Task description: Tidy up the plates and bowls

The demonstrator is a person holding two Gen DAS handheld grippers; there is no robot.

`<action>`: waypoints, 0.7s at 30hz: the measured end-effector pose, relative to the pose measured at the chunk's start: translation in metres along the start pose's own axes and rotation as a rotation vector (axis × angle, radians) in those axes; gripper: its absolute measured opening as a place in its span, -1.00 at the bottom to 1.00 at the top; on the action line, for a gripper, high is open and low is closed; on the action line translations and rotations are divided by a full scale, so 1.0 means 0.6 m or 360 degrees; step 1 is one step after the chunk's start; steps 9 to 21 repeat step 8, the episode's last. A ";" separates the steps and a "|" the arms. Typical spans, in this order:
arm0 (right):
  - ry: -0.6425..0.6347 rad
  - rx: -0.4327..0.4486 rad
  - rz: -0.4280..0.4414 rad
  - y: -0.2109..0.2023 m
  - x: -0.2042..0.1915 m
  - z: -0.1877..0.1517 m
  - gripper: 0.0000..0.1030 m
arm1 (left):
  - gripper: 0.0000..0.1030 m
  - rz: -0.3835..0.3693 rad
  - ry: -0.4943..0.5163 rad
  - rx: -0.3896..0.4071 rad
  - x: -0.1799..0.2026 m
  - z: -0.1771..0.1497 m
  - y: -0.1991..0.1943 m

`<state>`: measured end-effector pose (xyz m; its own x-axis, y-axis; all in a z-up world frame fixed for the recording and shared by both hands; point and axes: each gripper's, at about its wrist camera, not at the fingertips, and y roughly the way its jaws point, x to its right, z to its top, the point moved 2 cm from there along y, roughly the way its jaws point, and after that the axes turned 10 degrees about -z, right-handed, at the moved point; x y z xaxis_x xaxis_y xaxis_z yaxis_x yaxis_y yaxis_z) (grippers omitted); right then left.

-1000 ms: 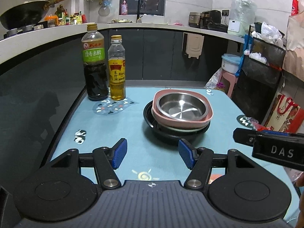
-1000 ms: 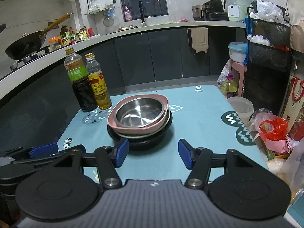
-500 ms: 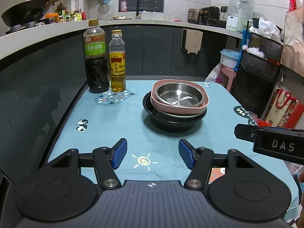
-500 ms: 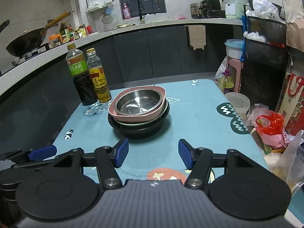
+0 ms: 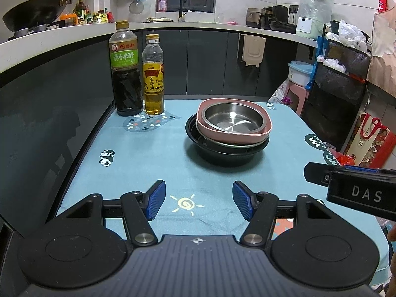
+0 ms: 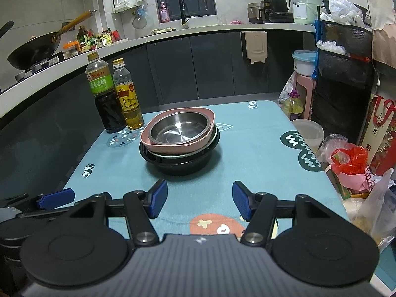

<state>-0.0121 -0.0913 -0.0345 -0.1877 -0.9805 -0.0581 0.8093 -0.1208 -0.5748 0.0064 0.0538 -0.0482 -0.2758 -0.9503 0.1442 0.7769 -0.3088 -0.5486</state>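
Right claw (image 5: 319, 174) housing lettered "DAS"

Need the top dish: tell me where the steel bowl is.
The steel bowl sits in the pink dish atop the stack, mid-table, right of the bottles.

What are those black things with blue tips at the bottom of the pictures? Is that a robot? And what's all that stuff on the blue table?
No robot: a person holds two claws, each carrying a camera looking along its blue-tipped fingers. One picture comes from the left claw, the other from the right claw. Both are open and hold nothing. On the blue tablecloth sits a stack: a steel bowl inside a pink dish, on a black bowl. Behind stand a dark vinegar bottle and a yellow oil bottle.
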 end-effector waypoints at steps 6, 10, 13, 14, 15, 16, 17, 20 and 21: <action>-0.0003 -0.0011 0.0001 0.003 0.001 -0.002 0.03 | 0.11 -0.0004 0.0002 -0.0003 0.003 0.000 0.000; -0.0006 -0.0007 0.0001 0.003 0.001 -0.002 0.04 | 0.11 -0.0005 0.0003 0.0000 0.003 0.000 0.000; -0.0006 -0.0007 0.0001 0.003 0.001 -0.002 0.04 | 0.11 -0.0005 0.0003 0.0000 0.003 0.000 0.000; -0.0006 -0.0007 0.0001 0.003 0.001 -0.002 0.04 | 0.11 -0.0005 0.0003 0.0000 0.003 0.000 0.000; -0.0006 -0.0007 0.0001 0.003 0.001 -0.002 0.04 | 0.11 -0.0005 0.0003 0.0000 0.003 0.000 0.000; -0.0006 -0.0007 0.0001 0.003 0.001 -0.002 0.04 | 0.11 -0.0005 0.0003 0.0000 0.003 0.000 0.000; -0.0006 -0.0007 0.0001 0.003 0.001 -0.002 0.04 | 0.11 -0.0005 0.0003 0.0000 0.003 0.000 0.000; -0.0006 -0.0007 0.0001 0.003 0.001 -0.002 0.04 | 0.11 -0.0005 0.0003 0.0000 0.003 0.000 0.000; -0.0006 -0.0007 0.0001 0.003 0.001 -0.002 0.04 | 0.11 -0.0005 0.0003 0.0000 0.003 0.000 0.000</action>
